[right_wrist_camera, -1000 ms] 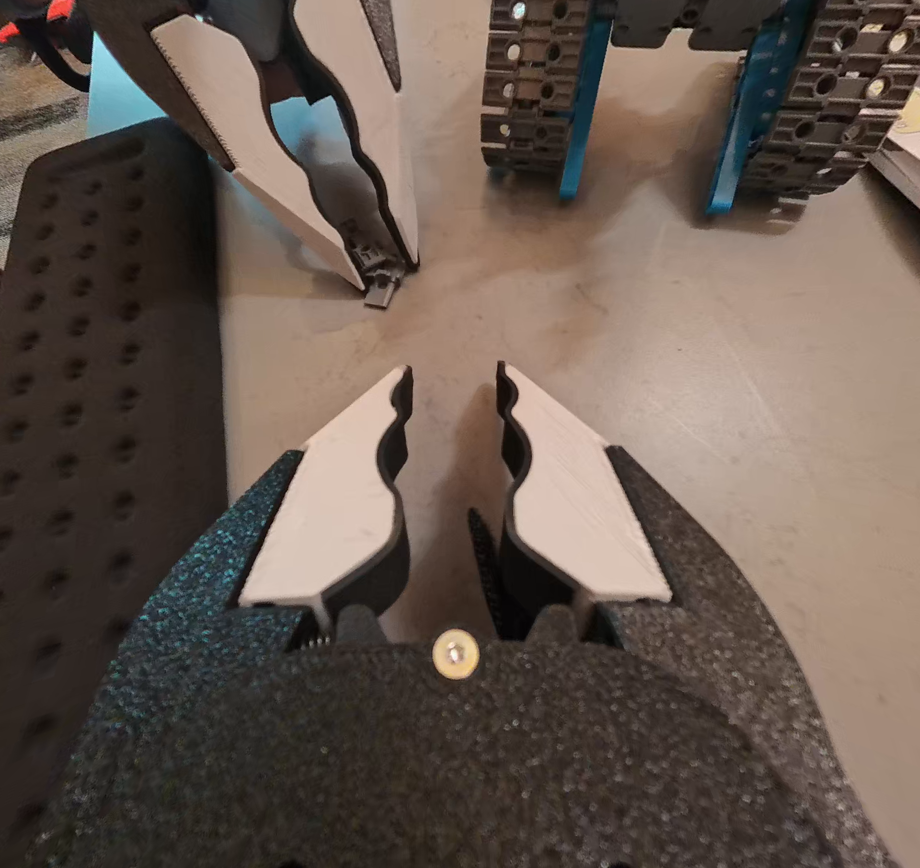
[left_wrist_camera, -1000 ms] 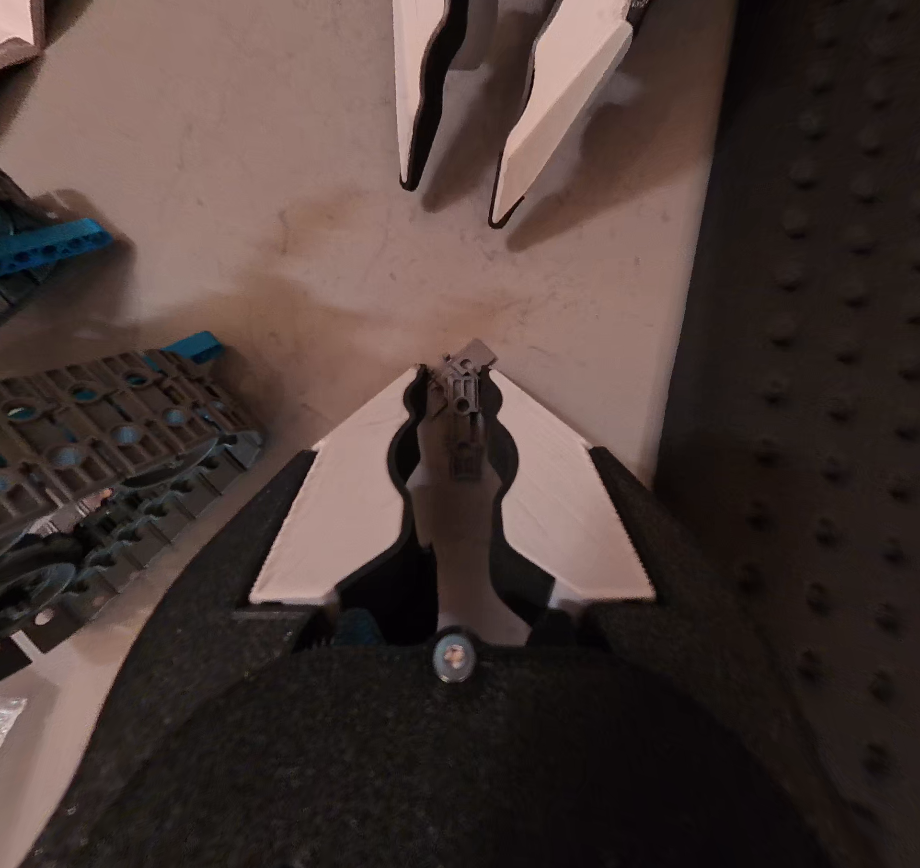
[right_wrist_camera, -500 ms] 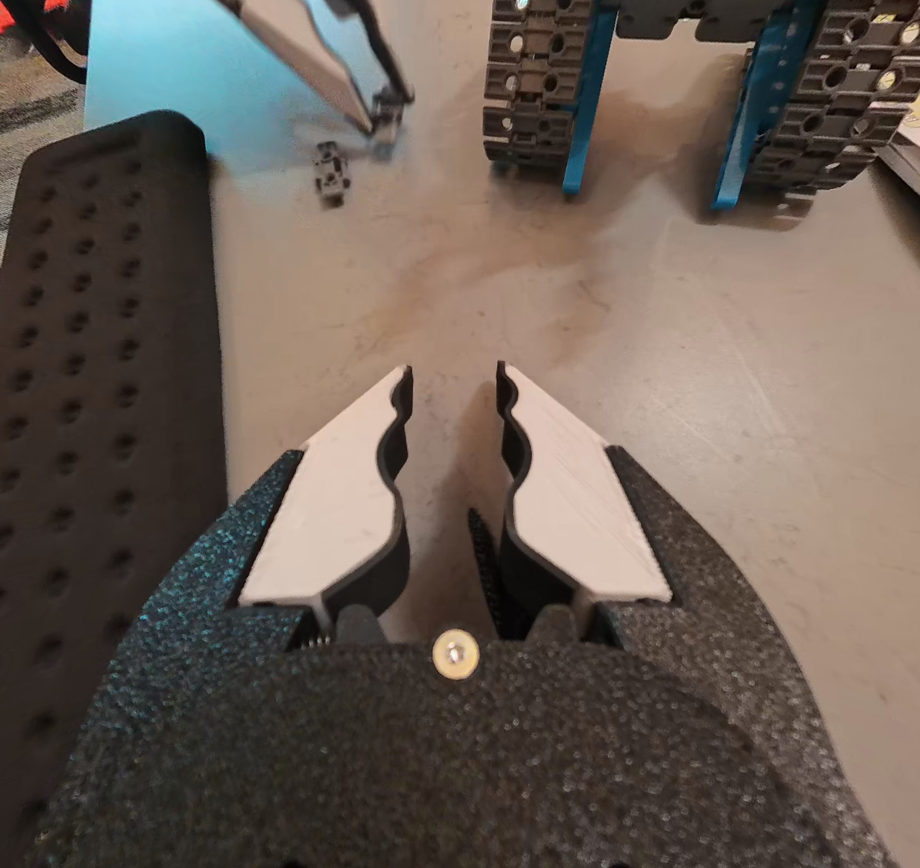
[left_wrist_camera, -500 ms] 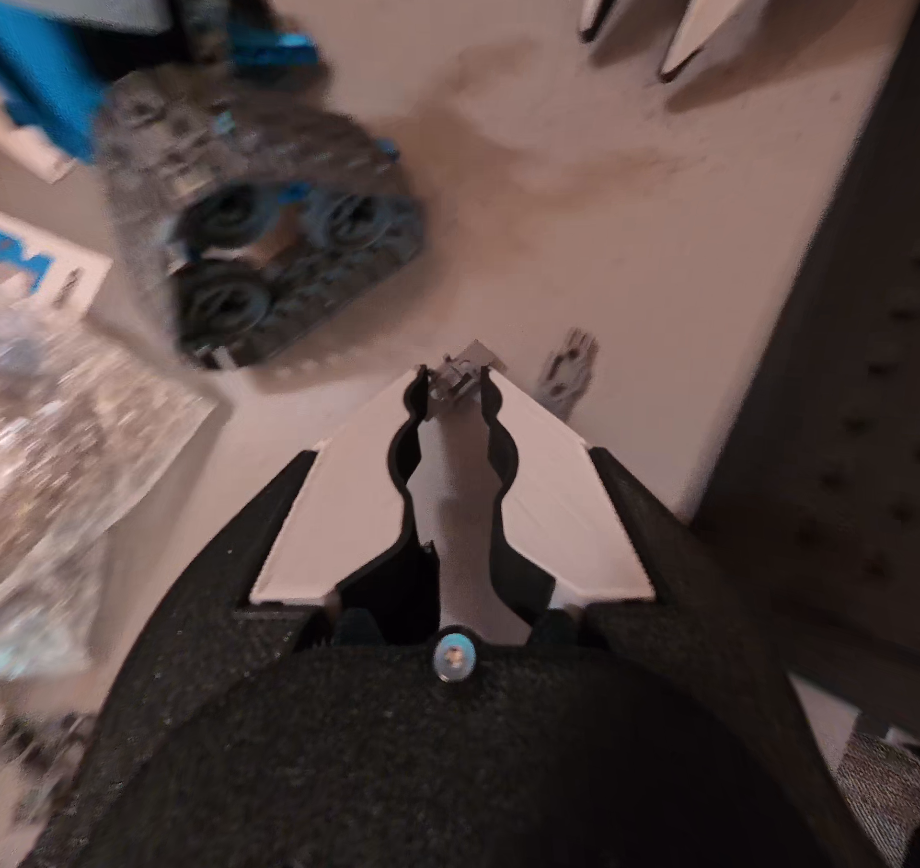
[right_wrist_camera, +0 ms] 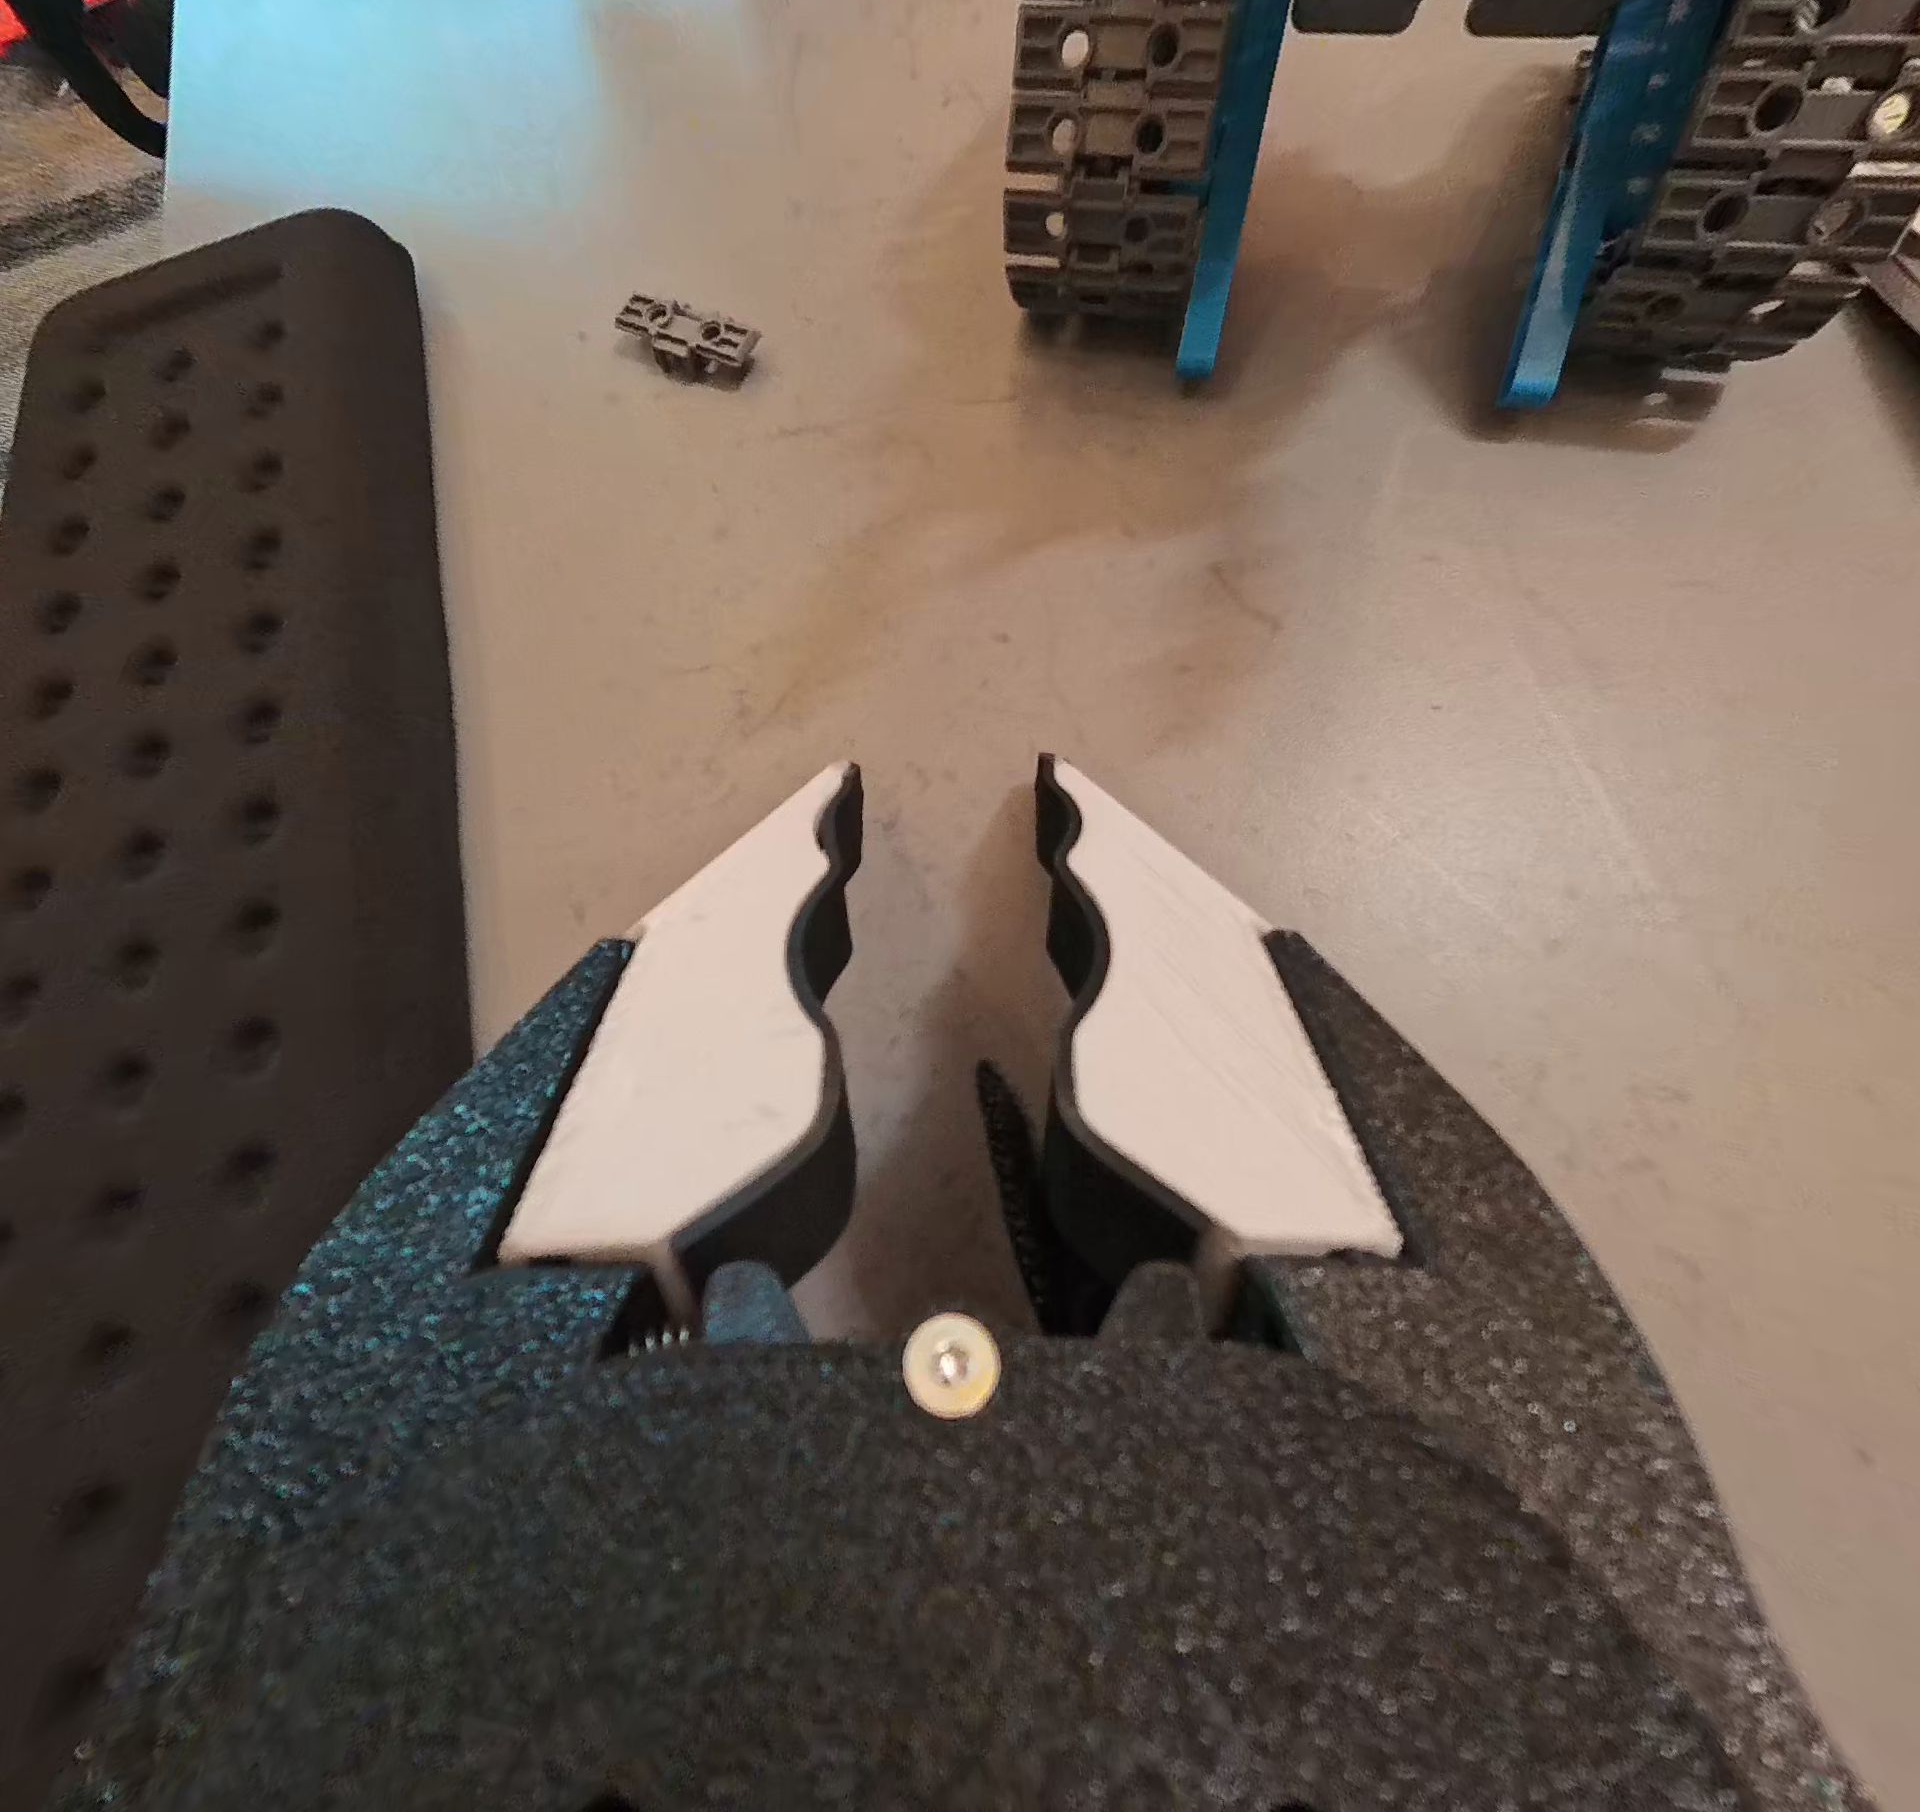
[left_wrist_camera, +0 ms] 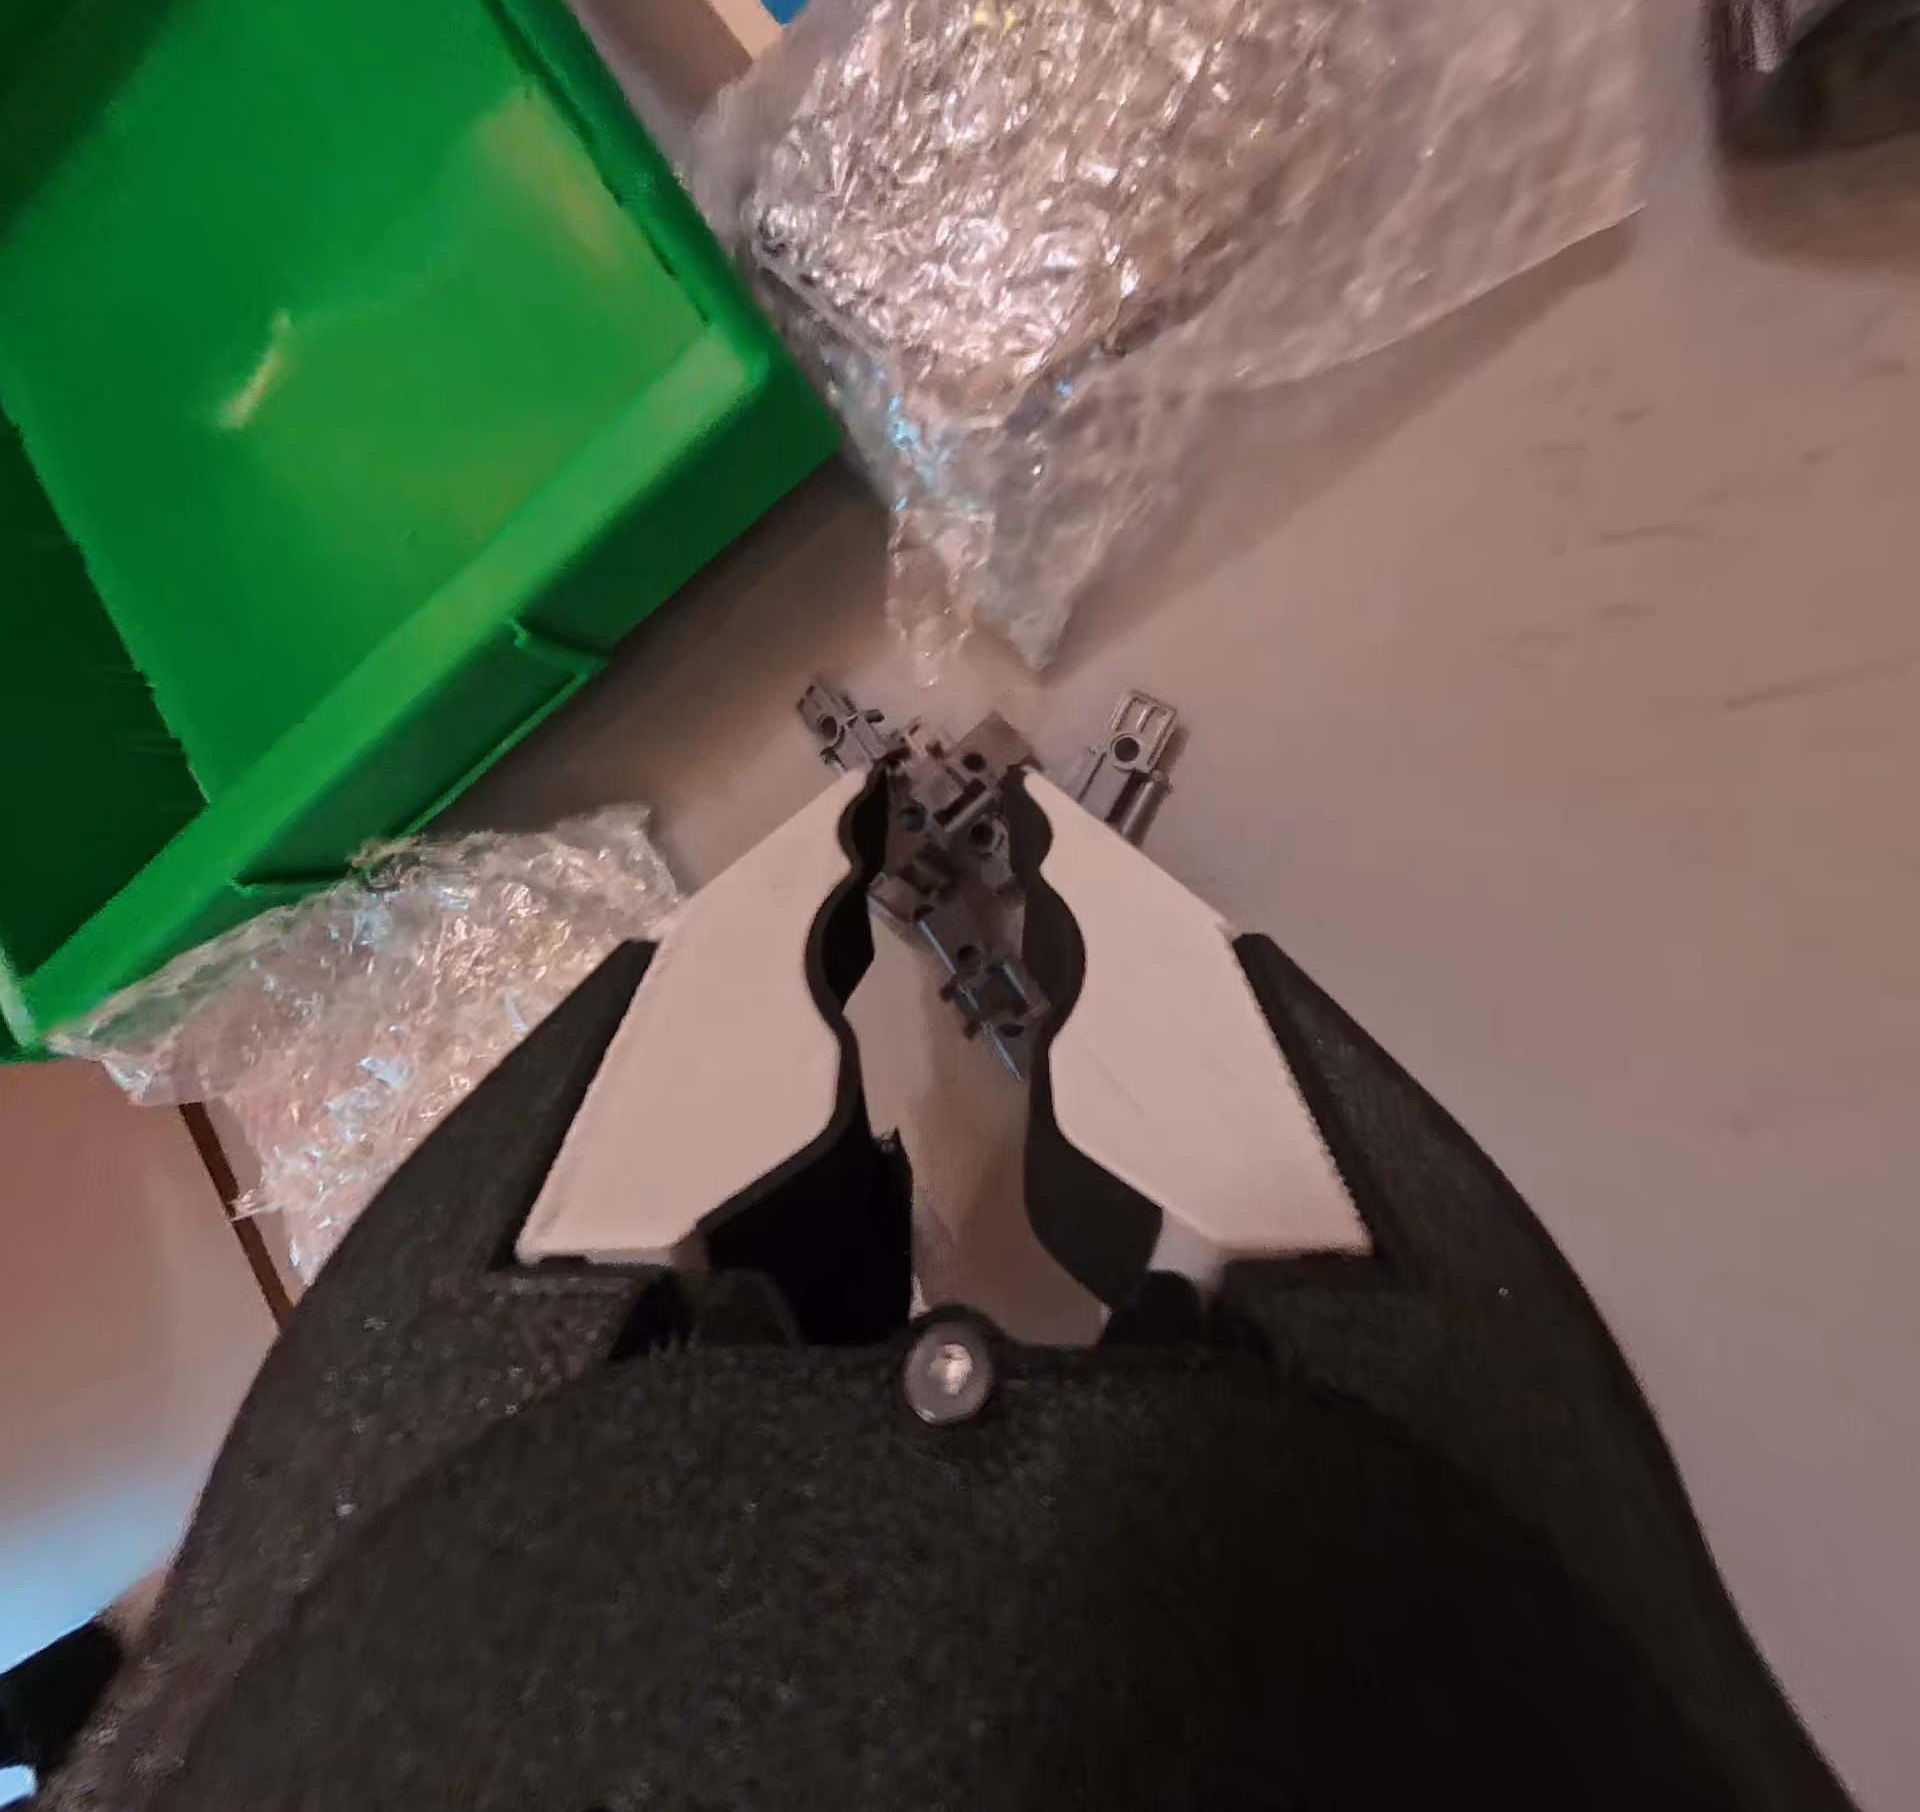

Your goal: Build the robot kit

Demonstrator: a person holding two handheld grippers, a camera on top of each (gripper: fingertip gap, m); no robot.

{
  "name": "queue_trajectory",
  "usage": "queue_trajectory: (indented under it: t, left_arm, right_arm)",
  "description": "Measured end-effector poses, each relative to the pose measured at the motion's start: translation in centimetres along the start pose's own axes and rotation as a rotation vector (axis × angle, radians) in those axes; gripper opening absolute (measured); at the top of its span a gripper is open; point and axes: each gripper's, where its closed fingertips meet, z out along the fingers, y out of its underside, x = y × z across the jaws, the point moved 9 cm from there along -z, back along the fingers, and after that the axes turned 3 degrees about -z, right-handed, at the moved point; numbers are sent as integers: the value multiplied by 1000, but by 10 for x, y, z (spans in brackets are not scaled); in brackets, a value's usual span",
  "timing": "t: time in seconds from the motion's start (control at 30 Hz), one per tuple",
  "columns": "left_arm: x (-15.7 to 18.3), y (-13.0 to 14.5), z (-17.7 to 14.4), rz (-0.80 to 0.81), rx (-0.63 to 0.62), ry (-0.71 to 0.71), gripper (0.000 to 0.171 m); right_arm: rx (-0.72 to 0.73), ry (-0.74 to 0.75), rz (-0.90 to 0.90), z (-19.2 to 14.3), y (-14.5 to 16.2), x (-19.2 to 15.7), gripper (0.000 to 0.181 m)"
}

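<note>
Plainly the left gripper [left_wrist_camera: 940,775] is clamped at its tips on a small grey plastic link piece [left_wrist_camera: 940,832], likely light, stiff, slick, best pinched across its flat sides, above the tabletop [left_wrist_camera: 1507,827] near a green bin [left_wrist_camera: 727,380]; right gripper [right_wrist_camera: 948,775] gapes apart, holding nothing.

Warm, dim light; the left wrist view was motion-blurred, glare flecking the crinkled clear plastic bag [left_wrist_camera: 1122,183]; the right wrist view stayed sharp.
</note>
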Motion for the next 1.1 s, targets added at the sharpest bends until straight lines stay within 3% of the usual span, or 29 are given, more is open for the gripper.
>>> queue_trajectory:
  t: [0.17,0.27,0.33,0.43,0.5,0.6,0.67,0.8,1.0,1.1]
  left_arm:
    - [17,-18,-25,-85,138,22,30]
    - [68,-35,-41,-83,210,174,30]
    - [117,-37,-42,-32,182,318,31]
    - [176,-31,-40,74,161,406,34]
    - [201,-26,-36,94,163,457,34]
    - [213,-24,-26,89,150,426,29]
    - [214,-26,-26,85,152,424,17]
    - [192,-26,-33,130,160,331,16]
    - [54,6,-33,-82,71,-76,17]
    - [24,26,-29,-163,69,-83,17]
  right_arm:
    - [6,5,8,-1,0,1,33]
    - [13,4,17,-2,0,2,33]
    - [13,1,21,-2,0,2,33]
    - [16,0,19,-2,0,2,33]
    - [19,-3,17,-3,0,2,33]
    - [20,-12,19,-3,0,2,33]
    - [23,-14,18,-3,0,1,33]
    - [34,-4,17,-5,0,2,33]
    - [57,3,1,-7,-3,1,33]
    - [63,10,-10,-8,-4,0,33]
